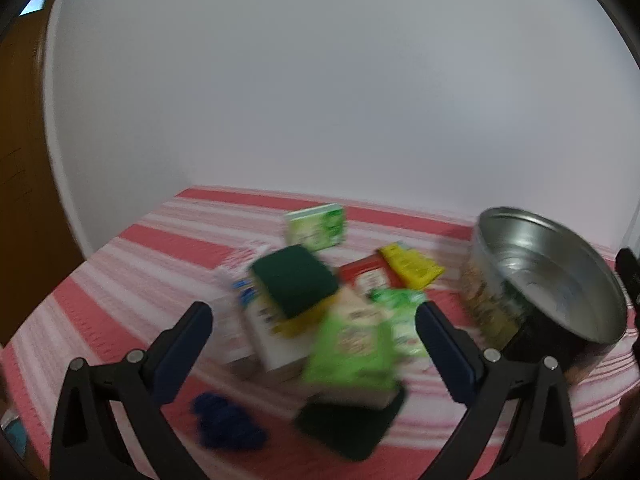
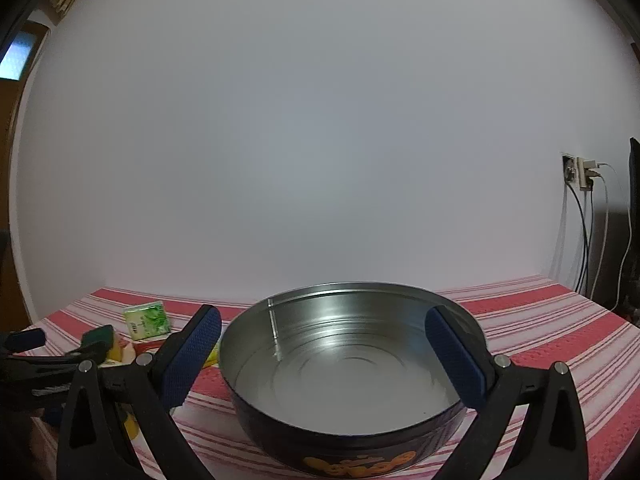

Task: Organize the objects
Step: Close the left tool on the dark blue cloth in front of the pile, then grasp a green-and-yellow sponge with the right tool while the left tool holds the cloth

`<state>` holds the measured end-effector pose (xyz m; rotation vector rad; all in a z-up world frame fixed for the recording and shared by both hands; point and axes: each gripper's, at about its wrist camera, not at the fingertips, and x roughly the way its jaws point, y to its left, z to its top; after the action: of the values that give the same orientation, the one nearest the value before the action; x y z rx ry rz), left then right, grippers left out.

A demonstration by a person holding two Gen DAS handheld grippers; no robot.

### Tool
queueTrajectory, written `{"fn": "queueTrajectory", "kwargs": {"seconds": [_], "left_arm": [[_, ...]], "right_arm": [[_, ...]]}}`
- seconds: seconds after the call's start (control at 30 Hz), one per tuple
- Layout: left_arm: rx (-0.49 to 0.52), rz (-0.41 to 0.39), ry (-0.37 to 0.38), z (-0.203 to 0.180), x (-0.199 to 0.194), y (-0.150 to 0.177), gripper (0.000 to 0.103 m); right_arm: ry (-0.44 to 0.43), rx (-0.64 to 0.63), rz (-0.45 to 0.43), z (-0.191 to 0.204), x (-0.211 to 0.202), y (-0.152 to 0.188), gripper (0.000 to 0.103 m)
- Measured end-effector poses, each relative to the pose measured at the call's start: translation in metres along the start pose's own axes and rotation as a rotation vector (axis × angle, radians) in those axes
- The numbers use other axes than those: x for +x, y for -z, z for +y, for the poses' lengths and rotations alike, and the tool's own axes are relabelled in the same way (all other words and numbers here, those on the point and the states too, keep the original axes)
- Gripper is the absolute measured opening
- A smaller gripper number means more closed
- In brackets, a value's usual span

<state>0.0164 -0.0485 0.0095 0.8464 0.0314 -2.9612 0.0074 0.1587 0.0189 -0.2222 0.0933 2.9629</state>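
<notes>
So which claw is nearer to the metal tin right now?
Right. The right claw hangs open directly over the tin, its fingers either side. The left claw is open over the pile of packets, beside the tin.

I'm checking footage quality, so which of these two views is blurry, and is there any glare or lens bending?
Left wrist view: motion blur smears the pile of packets and the green sponge; packet print is unreadable. Right wrist view: sharp, with soft reflections inside the round metal tin but no harsh glare. Both views: fisheye bends the striped tablecloth edges and darkens the corners.
</notes>
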Motion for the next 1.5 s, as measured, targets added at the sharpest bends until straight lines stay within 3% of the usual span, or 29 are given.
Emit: {"fn": "queueTrajectory", "kwargs": {"seconds": [0.13,0.27,0.4,0.6,0.7,0.77,0.83,1.03,1.17,1.3,1.37,1.5], "left_arm": [[0.011,0.084,-0.044,0.032,0.001,0.013,0.103],[-0.036,0.185,-0.043,0.058,0.006,0.026,0.098],[-0.023,0.261,-0.064,0.059,0.022,0.031,0.088],[-0.062,0.370,-0.040,0.065,0.053,0.042,0.082],[-0.067,0.376,-0.054,0.064,0.055,0.041,0.078],[-0.057,0.369,-0.044,0.064,0.051,0.041,0.065],[-0.032,0.360,-0.015,0.063,0.044,0.043,0.040],[-0.055,0.308,0.046,0.082,0.023,0.046,0.039],[-0.035,0.182,0.070,0.094,-0.010,0.042,0.039],[-0.013,0.081,0.109,0.105,-0.036,0.031,0.039],[-0.012,0.052,0.115,0.113,-0.043,0.023,0.039],[-0.019,0.037,0.129,0.122,-0.049,0.016,0.039]], "right_arm": [[-0.045,0.000,-0.004,0.002,-0.001,0.001,0.103],[-0.076,-0.026,-0.005,0.008,0.001,0.002,0.103],[-0.079,-0.030,-0.005,0.009,0.004,0.003,0.103],[-0.089,-0.014,0.013,0.009,0.005,0.003,0.103],[-0.105,-0.020,0.017,0.012,0.005,0.005,0.103],[-0.141,-0.020,0.030,0.014,0.007,0.006,0.103],[-0.187,-0.026,0.055,0.017,0.010,0.009,0.103],[-0.330,-0.100,0.130,0.040,0.014,0.013,0.103],[-0.518,-0.120,0.273,0.068,0.011,0.017,0.102],[-0.642,-0.244,0.421,0.115,0.020,0.032,0.102],[-0.663,-0.318,0.481,0.136,0.026,0.043,0.102],[-0.625,-0.410,0.538,0.164,0.038,0.052,0.102]]}}
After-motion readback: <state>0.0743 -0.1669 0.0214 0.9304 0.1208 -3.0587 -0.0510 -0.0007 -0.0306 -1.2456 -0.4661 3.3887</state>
